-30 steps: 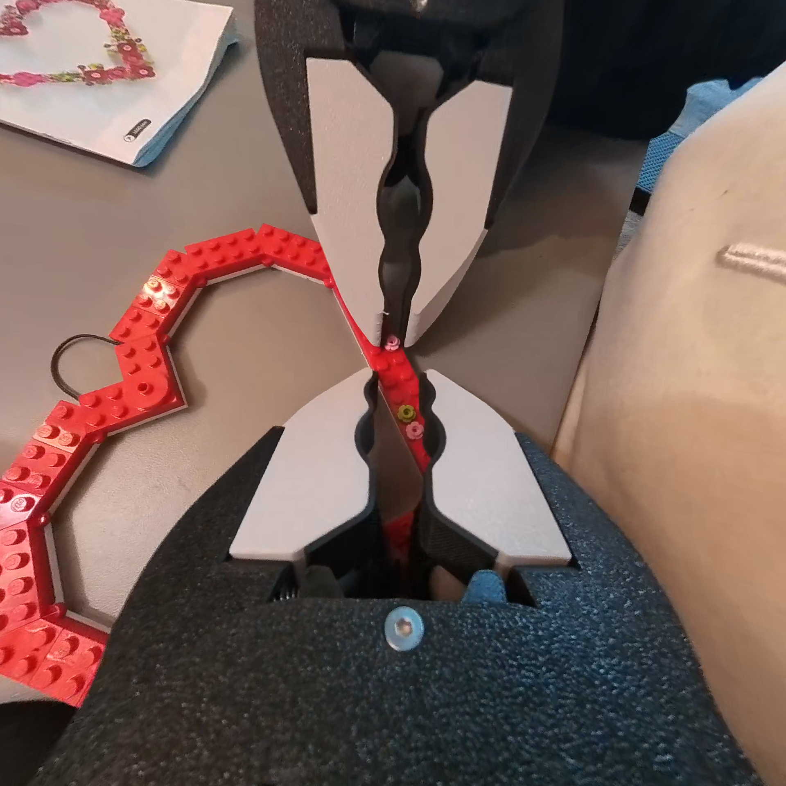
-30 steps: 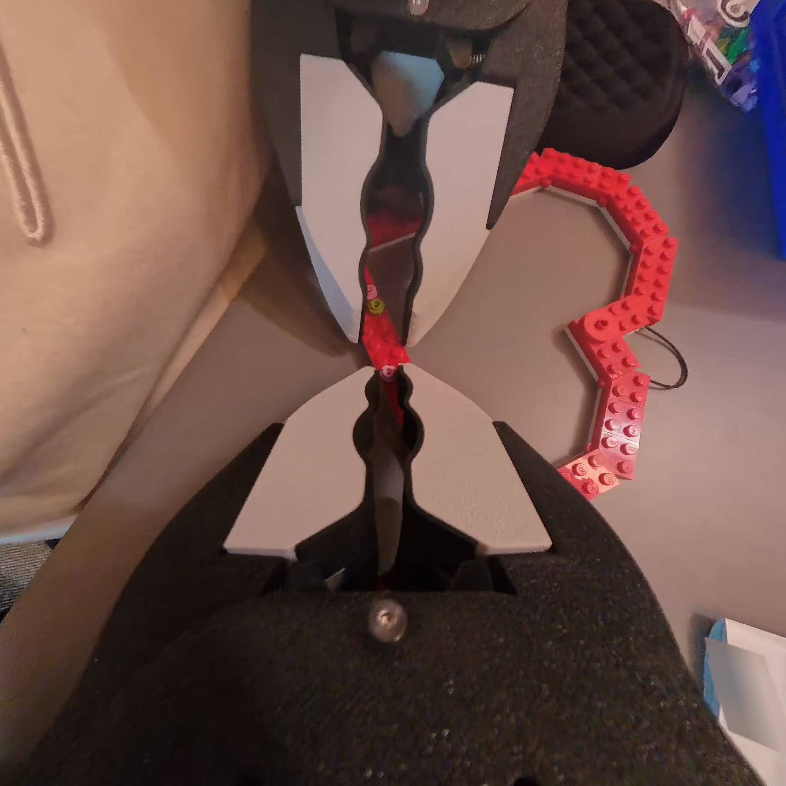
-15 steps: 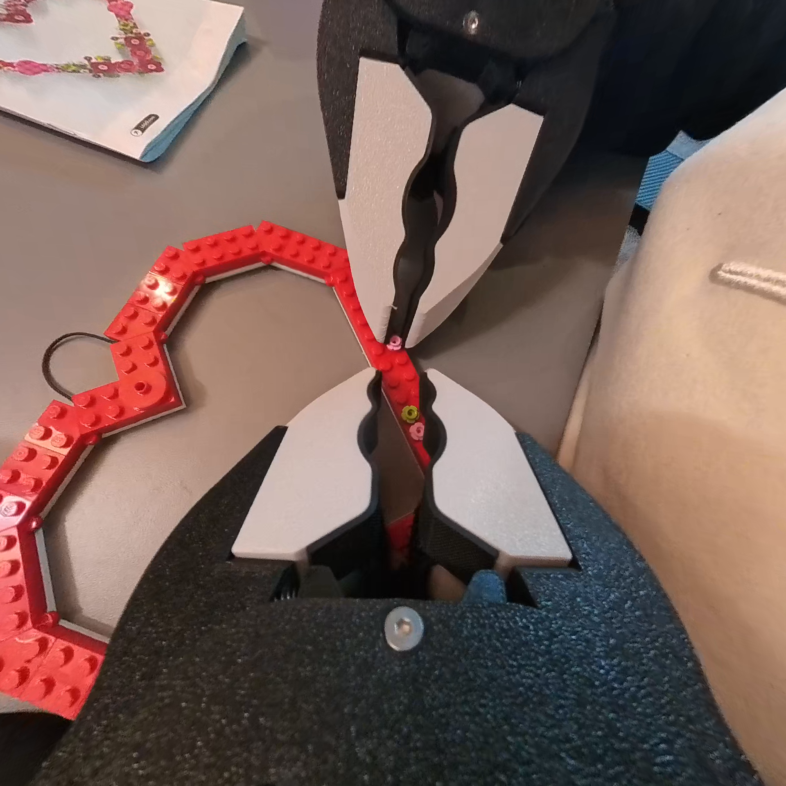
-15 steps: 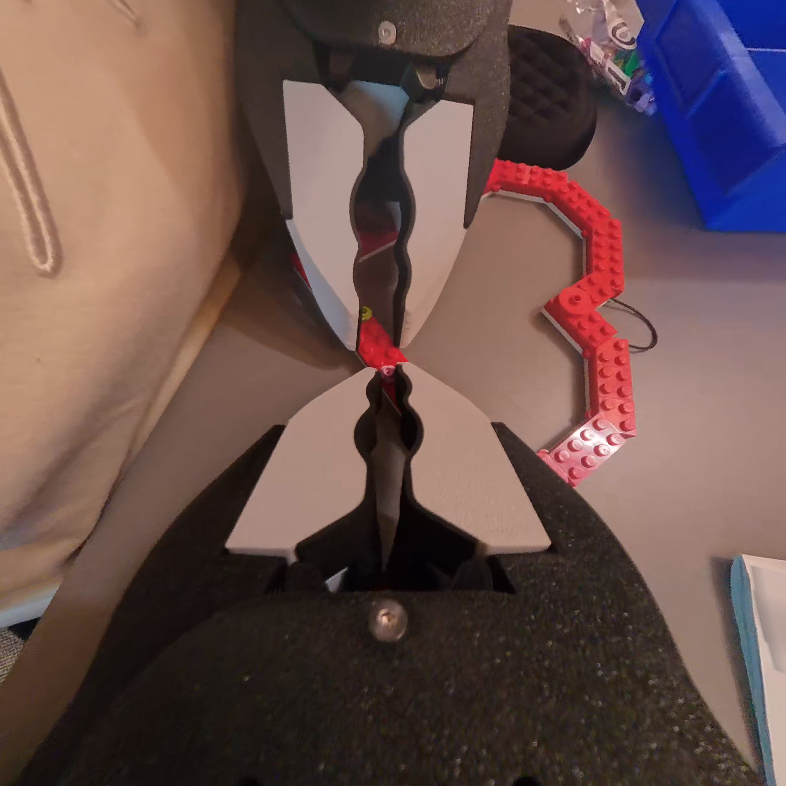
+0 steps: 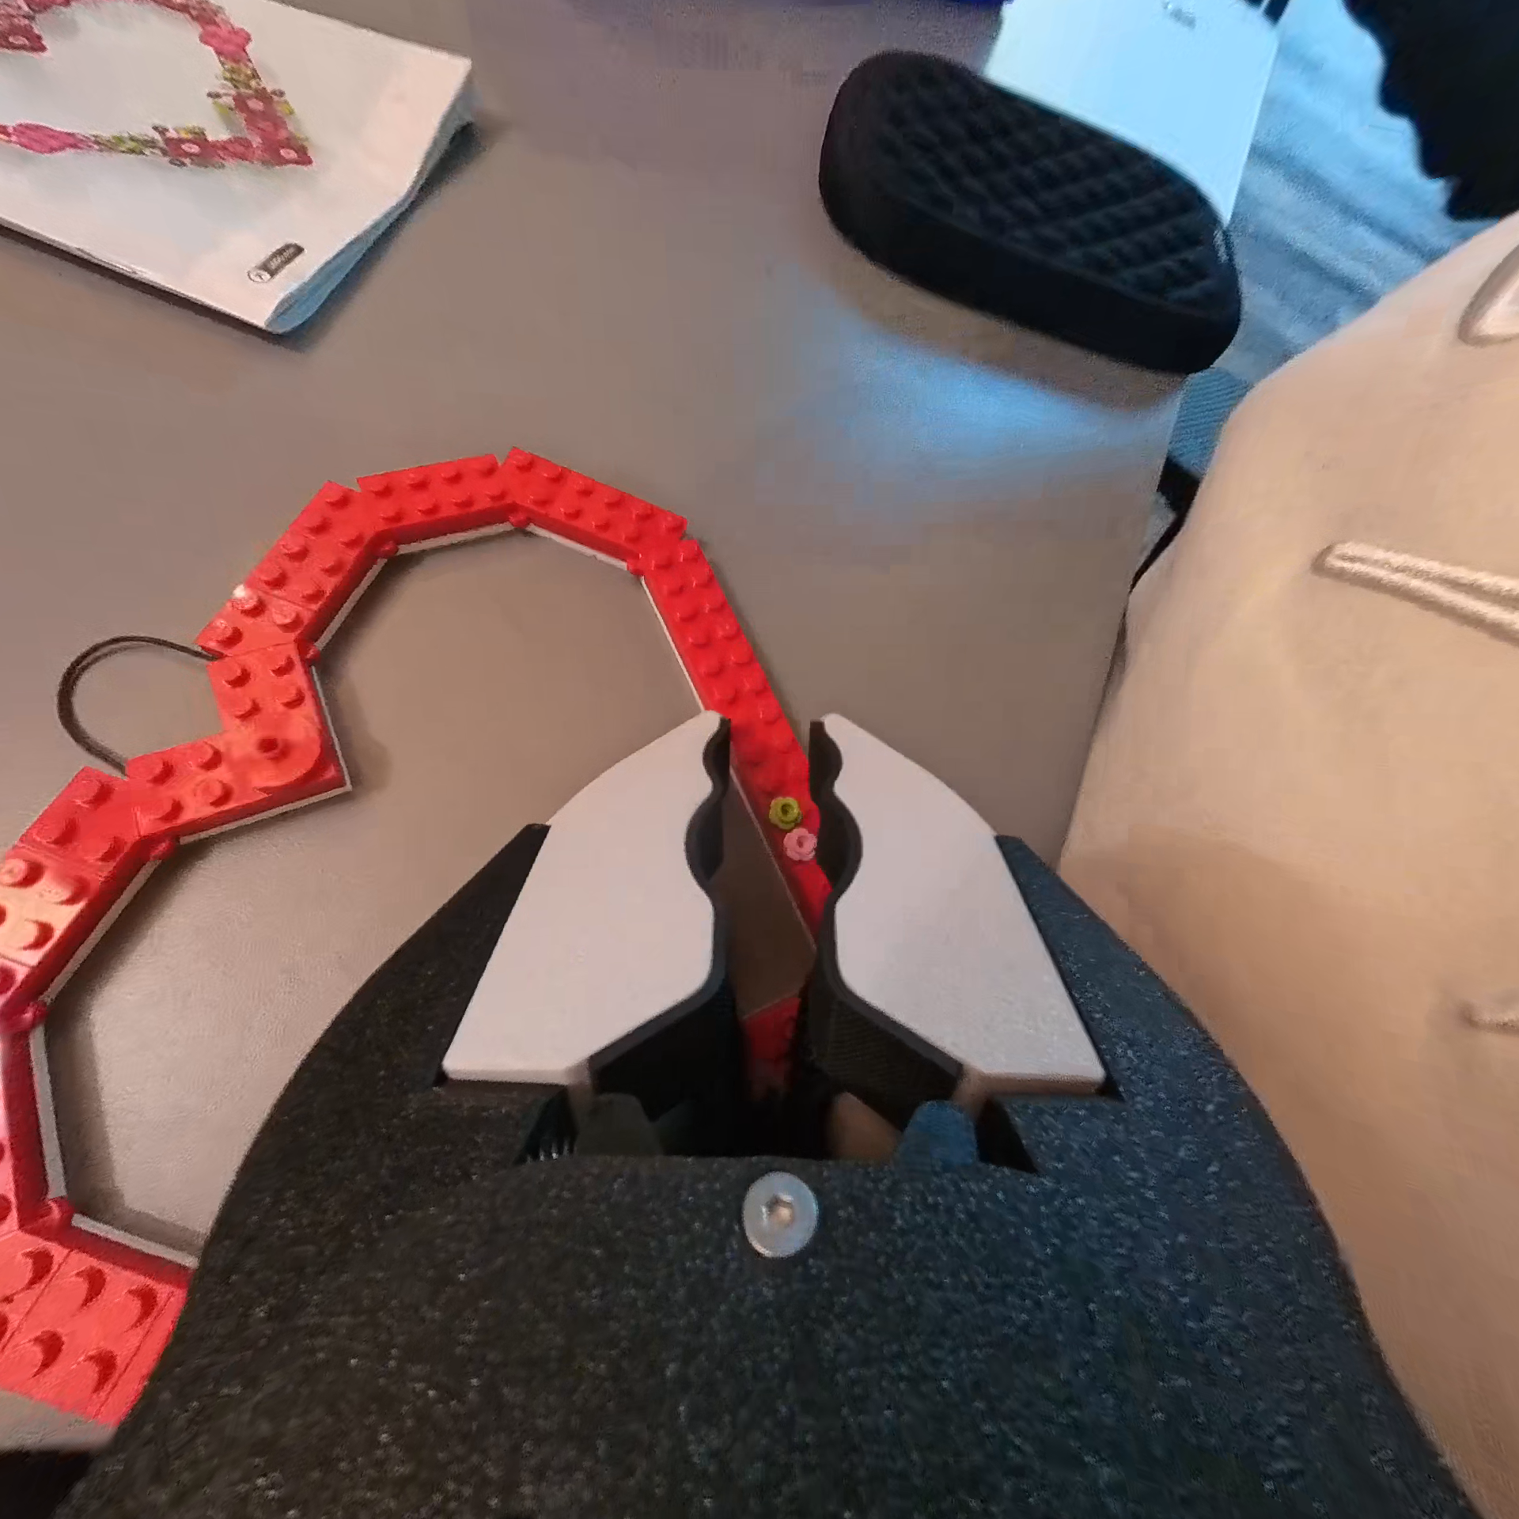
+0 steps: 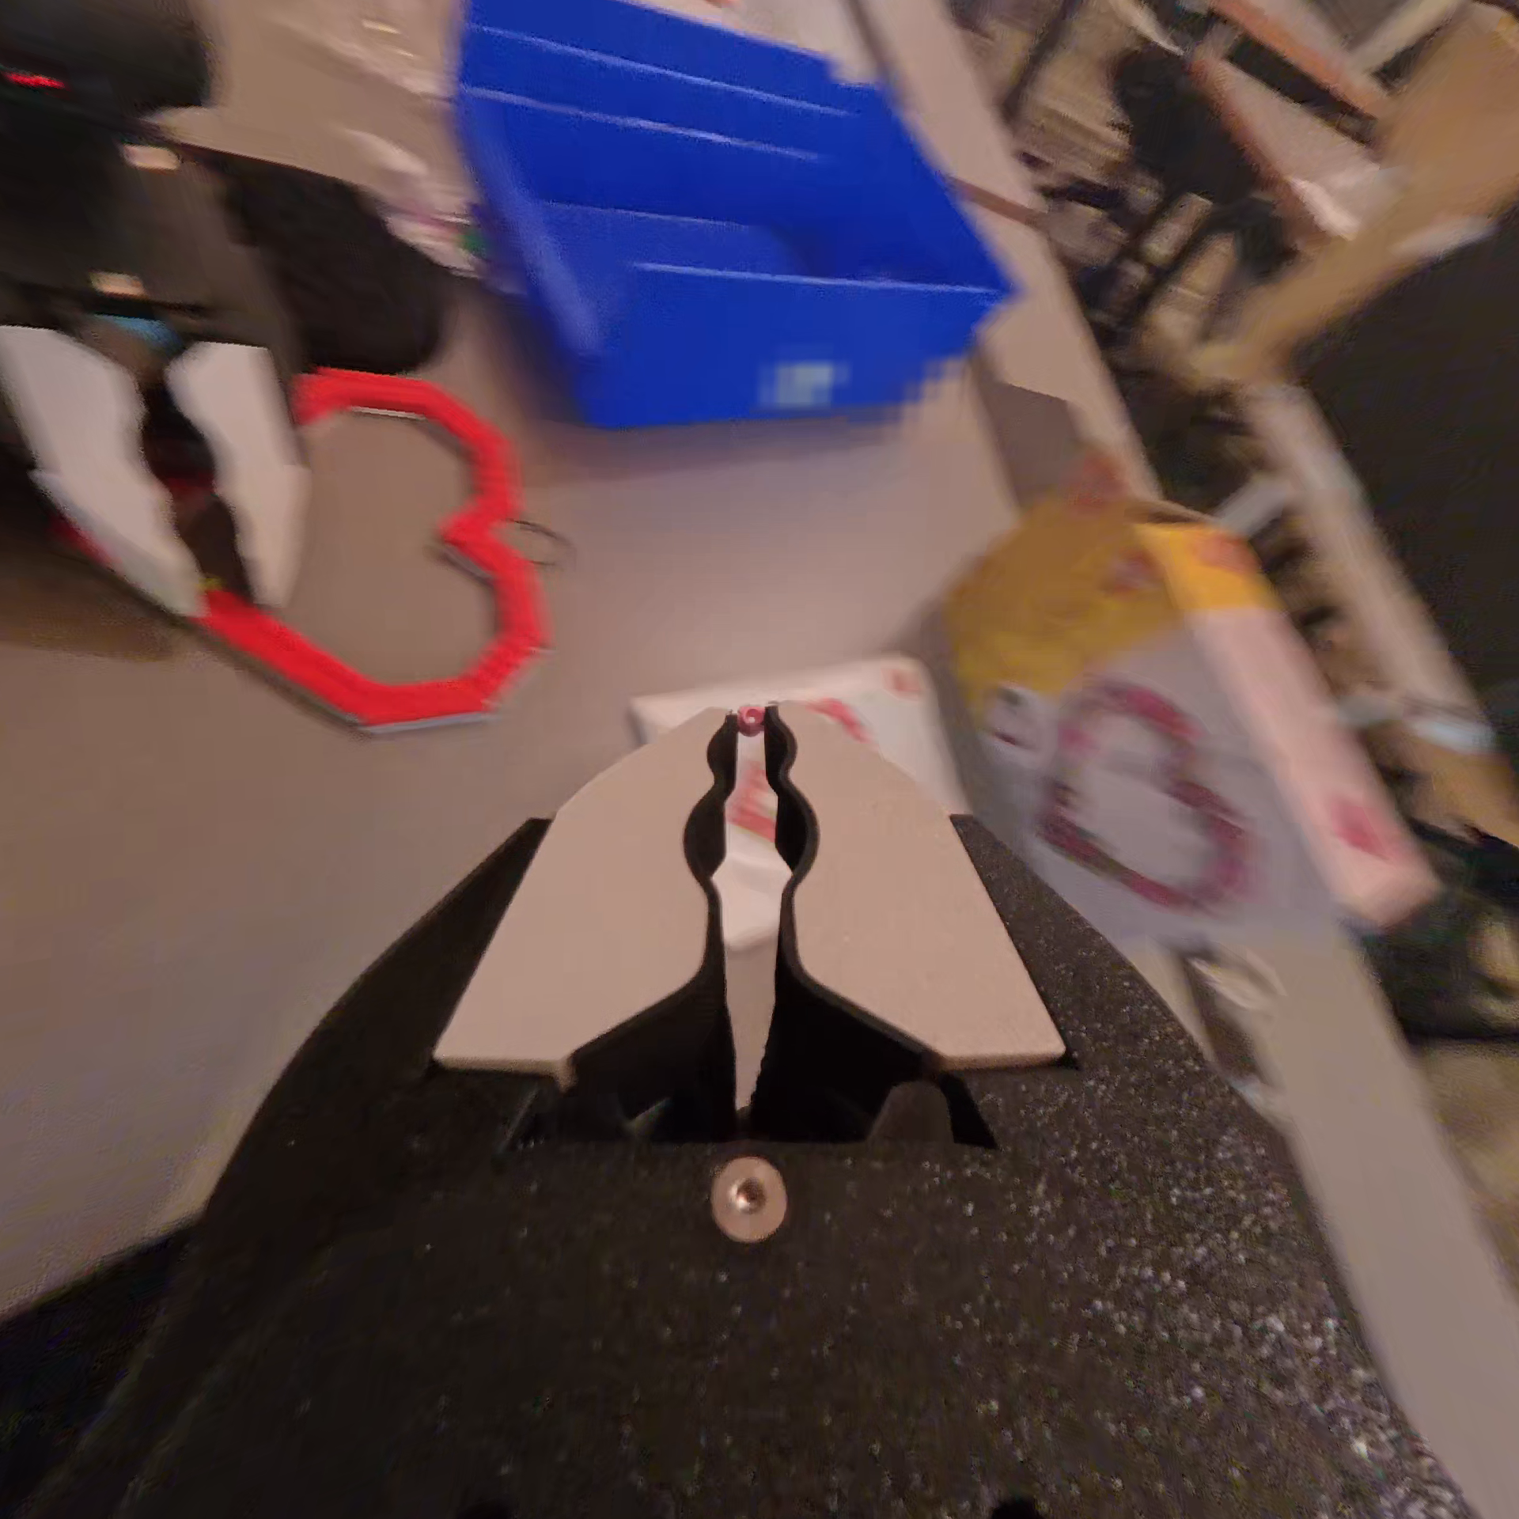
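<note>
The heart frame [image 5: 271,723] of studded red plastic bricks lies flat on the matte grey table [image 5: 625,329]. The left gripper [image 5: 768,727], pale smooth fingers in grainy black foam, clamps one straight limb beside two tiny flower studs [image 5: 791,826]. Well clear of the frame, the right gripper [image 6: 750,717] pinches a small pink stud [image 6: 749,718] at its tips; a glossy blue bin [image 6: 723,247] stands behind the frame.

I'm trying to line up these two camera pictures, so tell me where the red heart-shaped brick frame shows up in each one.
Left wrist view: the red heart-shaped brick frame arcs across the left and centre, one arm running between the left tool's fingers.
Right wrist view: the frame lies blurred at left of centre, beside the left tool.
Shared landmark: the thin black cord loop at the heart's notch.
</note>
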Demonstrator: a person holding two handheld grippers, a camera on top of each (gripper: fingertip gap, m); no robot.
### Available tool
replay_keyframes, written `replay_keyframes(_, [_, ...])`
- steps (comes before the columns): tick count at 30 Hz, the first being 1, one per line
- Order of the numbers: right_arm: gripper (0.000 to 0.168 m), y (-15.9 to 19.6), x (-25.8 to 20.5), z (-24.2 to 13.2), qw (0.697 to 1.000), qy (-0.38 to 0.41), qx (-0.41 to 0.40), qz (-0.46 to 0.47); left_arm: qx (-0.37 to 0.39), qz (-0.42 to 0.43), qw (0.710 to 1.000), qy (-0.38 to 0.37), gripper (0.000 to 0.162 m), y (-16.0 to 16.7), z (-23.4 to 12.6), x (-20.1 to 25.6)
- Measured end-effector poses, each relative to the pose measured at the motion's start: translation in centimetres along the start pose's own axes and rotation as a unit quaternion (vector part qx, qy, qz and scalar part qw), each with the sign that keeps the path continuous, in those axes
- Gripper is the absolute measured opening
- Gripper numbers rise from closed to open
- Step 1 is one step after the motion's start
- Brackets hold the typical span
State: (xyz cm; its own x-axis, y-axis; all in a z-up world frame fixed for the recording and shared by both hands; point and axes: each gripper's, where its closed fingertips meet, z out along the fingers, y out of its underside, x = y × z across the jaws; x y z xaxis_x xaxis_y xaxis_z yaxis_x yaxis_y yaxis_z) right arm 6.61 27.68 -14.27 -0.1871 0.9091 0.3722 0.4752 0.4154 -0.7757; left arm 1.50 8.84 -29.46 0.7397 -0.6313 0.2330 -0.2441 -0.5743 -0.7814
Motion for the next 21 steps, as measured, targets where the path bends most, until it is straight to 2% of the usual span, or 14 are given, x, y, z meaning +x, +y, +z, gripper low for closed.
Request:
replay_keyframes(3, [0.006,2.1,9.6,-5.1,0.993,0.080,-0.081,0.036,0.038,-0.004,0.999,-0.001,0.018,-1.1,-0.6,-0.3])
replay_keyframes(6, [0.006,8.9,14.8,-5.1,0.965,0.039,-0.199,0.164,0.056,0.014,0.998,-0.018,0.018,-1.8,-1.1,-0.5])
replay_keyframes(10, [0.007,17.9,14.6,-3.3,0.889,-0.052,-0.360,0.276,0.050,0.024,0.998,-0.030,0.018,-1.5,-1.2,-0.6])
replay_keyframes(13, [0.007,20.3,12.6,-3.8,0.842,-0.109,-0.405,0.339,0.045,0.020,0.998,-0.031,0.018,-1.1,-1.2,-0.8])
replay_keyframes(15, [0.007,21.6,12.1,-5.1,0.819,-0.111,-0.440,0.352,0.049,0.018,0.998,-0.028,0.018,-1.1,-1.3,-0.8])
replay_keyframes(17, [0.007,22.6,12.0,-6.2,0.804,-0.104,-0.464,0.356,0.049,0.023,0.998,-0.028,0.018,-1.2,-1.4,-0.9])
replay_keyframes(19, [0.007,23.3,11.9,-6.9,0.808,-0.102,-0.476,0.332,0.048,0.031,0.998,-0.029,0.018,-1.3,-1.4,-0.9])
replay_keyframes(21, [0.024,23.8,12.0,-7.4,0.815,-0.103,-0.487,0.295,0.048,0.036,0.998,-0.032,0.018,-1.3,-1.5,-1.0])
